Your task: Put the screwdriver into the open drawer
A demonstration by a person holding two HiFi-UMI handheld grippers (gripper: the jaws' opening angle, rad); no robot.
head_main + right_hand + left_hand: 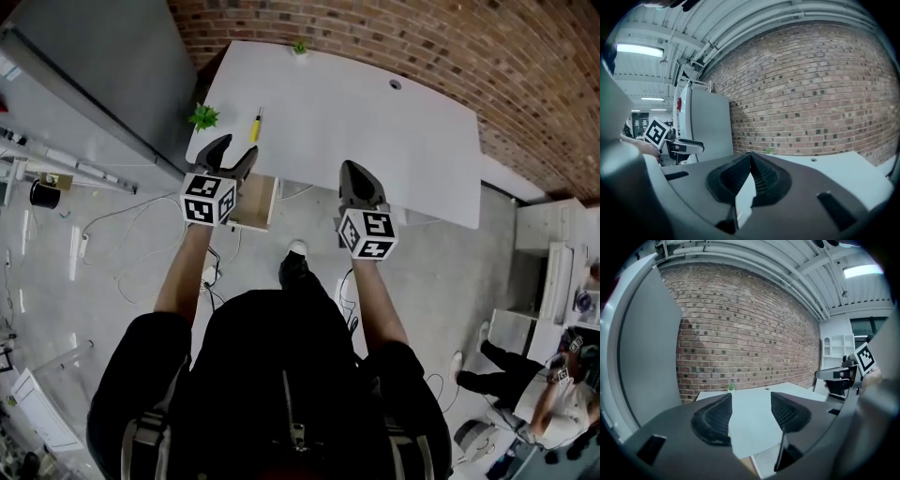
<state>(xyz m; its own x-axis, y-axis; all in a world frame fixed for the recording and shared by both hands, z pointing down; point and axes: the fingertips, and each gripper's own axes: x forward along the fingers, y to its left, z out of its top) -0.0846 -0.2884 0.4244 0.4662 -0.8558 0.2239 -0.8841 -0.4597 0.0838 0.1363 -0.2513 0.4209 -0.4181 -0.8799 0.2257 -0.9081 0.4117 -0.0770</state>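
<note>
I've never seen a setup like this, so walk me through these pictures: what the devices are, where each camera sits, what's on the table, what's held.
No robot here: a person holds a claw tool in each hand. The head view comes from a camera on the person's head, looking down. It shows the left claw, the right claw, a white table, a yellow screwdriver lying on it near a small green plant, and an open drawer at the table's near edge. The other two pictures come from cameras riding on each claw, looking along its jaws. The left claw's jaws stand apart with nothing between; the right claw's are shut together, empty. Nothing is held yet.
</note>
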